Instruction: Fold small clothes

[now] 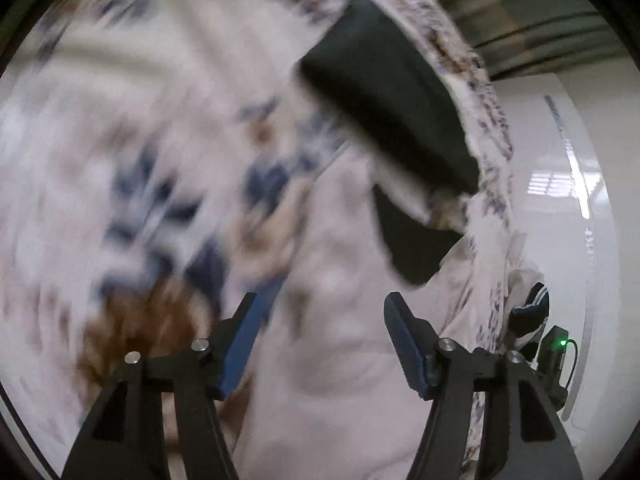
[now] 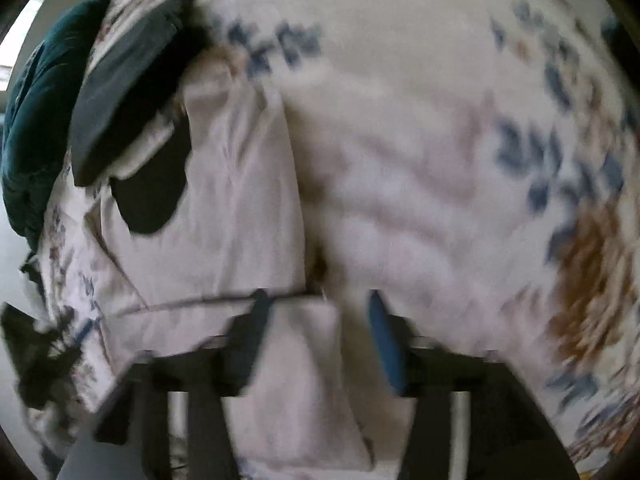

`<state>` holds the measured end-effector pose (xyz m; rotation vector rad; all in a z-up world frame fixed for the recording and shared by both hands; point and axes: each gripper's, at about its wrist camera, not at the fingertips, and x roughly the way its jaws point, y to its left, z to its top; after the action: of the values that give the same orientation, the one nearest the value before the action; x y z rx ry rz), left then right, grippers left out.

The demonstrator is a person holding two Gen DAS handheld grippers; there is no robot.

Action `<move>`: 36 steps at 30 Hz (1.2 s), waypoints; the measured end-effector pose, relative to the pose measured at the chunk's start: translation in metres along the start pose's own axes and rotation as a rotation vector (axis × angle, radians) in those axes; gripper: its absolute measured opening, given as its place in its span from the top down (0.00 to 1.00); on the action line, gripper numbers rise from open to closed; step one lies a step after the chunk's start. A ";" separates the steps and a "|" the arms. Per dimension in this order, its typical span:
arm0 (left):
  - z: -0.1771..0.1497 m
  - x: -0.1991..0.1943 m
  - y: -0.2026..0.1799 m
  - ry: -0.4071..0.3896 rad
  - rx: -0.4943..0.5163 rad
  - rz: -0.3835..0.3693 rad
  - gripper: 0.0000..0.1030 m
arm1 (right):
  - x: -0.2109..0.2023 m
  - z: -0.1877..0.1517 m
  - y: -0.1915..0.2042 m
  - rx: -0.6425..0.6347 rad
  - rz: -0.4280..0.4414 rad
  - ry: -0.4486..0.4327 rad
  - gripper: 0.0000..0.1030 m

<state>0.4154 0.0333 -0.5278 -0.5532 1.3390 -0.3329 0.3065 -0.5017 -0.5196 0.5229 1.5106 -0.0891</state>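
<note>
A pale pink small garment point(image 1: 340, 320) lies on a white bedspread with blue and brown flowers point(image 1: 120, 140). My left gripper point(image 1: 320, 312) is open, its jaws wide apart just above the garment, holding nothing. In the right wrist view the same pale garment point(image 2: 240, 200) lies folded lengthwise, and my right gripper point(image 2: 316, 308) is open over its near edge. Both views are blurred by motion. A dark folded cloth point(image 1: 384, 92) lies beyond the garment, and also shows in the right wrist view point(image 2: 124, 92).
A dark piece point(image 1: 416, 240) sits beside the pale garment. A teal quilted item point(image 2: 36, 120) lies at the far left of the right wrist view. A white glossy surface point(image 1: 560, 200) and a small black device with a green light point(image 1: 554, 348) are right of the bedspread.
</note>
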 end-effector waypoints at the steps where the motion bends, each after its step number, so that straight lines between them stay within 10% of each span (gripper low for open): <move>1: 0.009 0.005 -0.007 0.000 0.029 0.020 0.41 | -0.004 0.009 0.004 -0.012 0.001 -0.023 0.41; 11: 0.089 0.128 -0.067 0.151 0.358 0.296 0.43 | 0.050 0.146 0.074 -0.255 -0.069 -0.012 0.34; 12: 0.090 0.133 -0.069 0.149 0.373 0.298 0.48 | 0.061 0.154 0.082 -0.294 -0.088 0.016 0.34; 13: 0.092 0.135 -0.070 0.144 0.385 0.302 0.74 | 0.070 0.159 0.087 -0.313 -0.093 0.043 0.37; 14: 0.092 0.135 -0.071 0.145 0.392 0.303 0.94 | 0.080 0.162 0.092 -0.330 -0.101 0.088 0.42; 16: 0.094 0.127 -0.073 0.127 0.383 0.267 0.94 | 0.081 0.164 0.099 -0.363 -0.106 0.080 0.84; 18: 0.087 0.110 -0.076 0.083 0.383 0.238 0.94 | 0.071 0.162 0.102 -0.370 -0.078 0.058 0.93; 27: 0.017 -0.001 -0.090 -0.050 0.373 0.123 0.95 | -0.015 0.104 0.107 -0.371 0.008 -0.074 0.95; 36: -0.085 -0.049 -0.050 -0.001 0.226 0.077 0.92 | -0.044 -0.057 0.053 -0.310 0.061 -0.009 0.95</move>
<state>0.3269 0.0019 -0.4707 -0.3126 1.2979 -0.4147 0.2699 -0.4445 -0.4619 0.3185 1.4642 0.1877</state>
